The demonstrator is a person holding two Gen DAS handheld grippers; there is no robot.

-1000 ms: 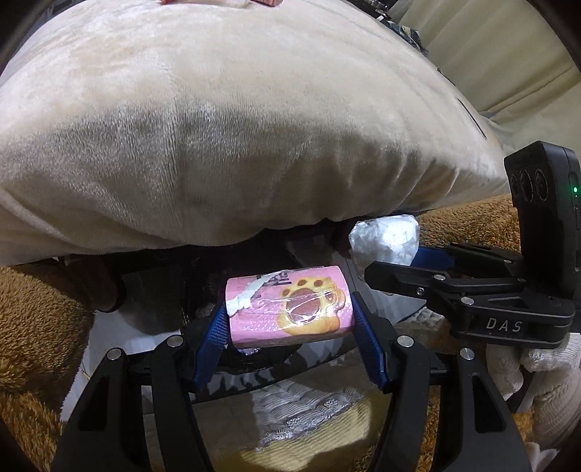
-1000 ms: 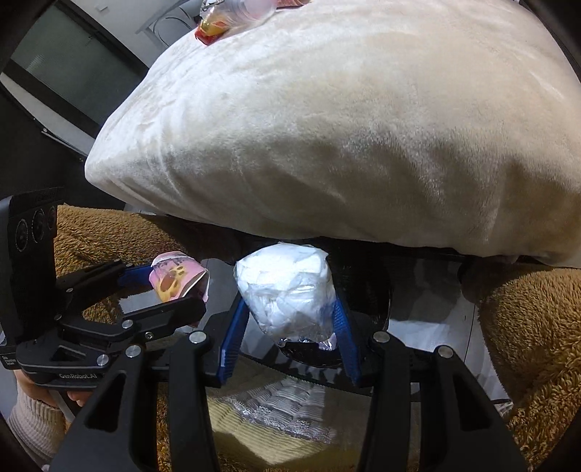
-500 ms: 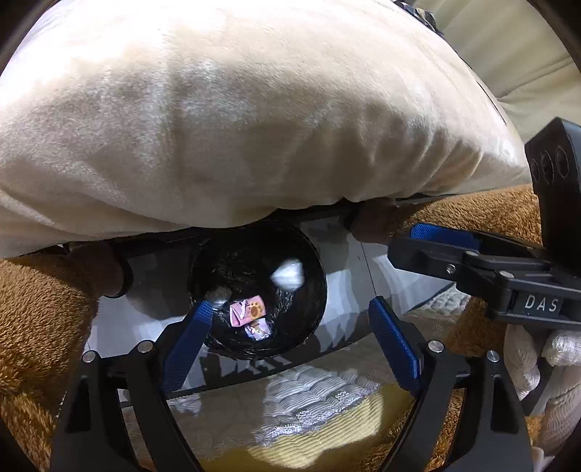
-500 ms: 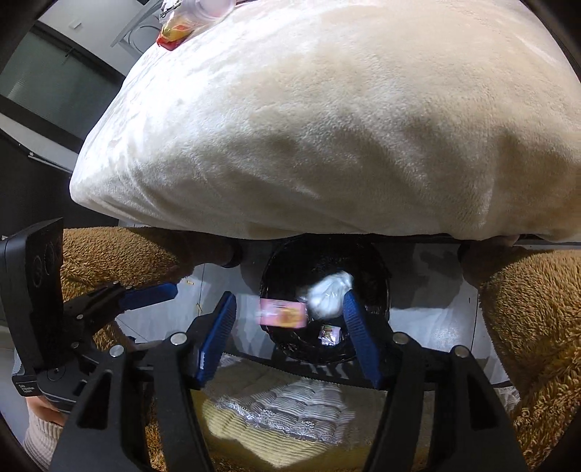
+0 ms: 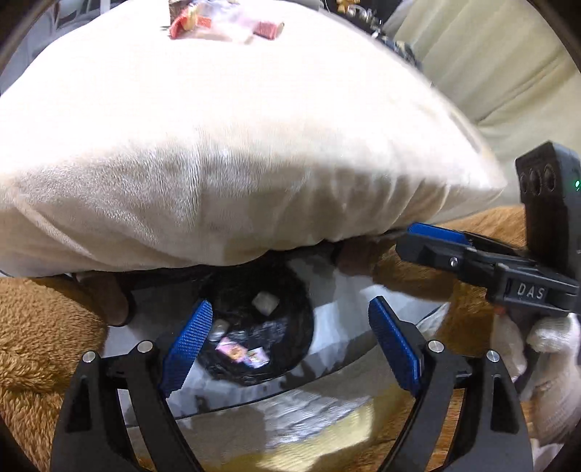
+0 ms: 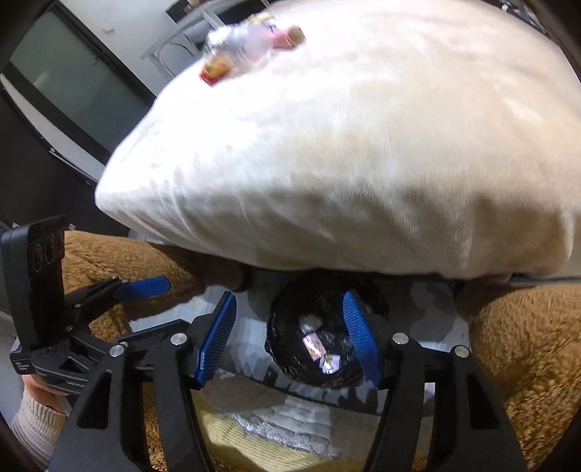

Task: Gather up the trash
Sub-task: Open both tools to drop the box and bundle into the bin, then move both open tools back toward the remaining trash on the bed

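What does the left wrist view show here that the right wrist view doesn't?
Only left wrist: pale curtain fabric behind the pillow, and the right gripper beside a white-gloved hand.
Only right wrist: a dark window, and the left gripper.
Both: the cream plush pillow with wrappers on top, and the black-lined bin holding dropped trash.

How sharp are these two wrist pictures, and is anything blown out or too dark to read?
Left wrist view: motion-smeared, the cream pillow nearly blown out on top, the black-lined bin dark with only blurry scraps showing. Right wrist view: also smeared, the wrappers on the pillow streaked, the bin interior murky; both views bend straight edges, fisheye style.
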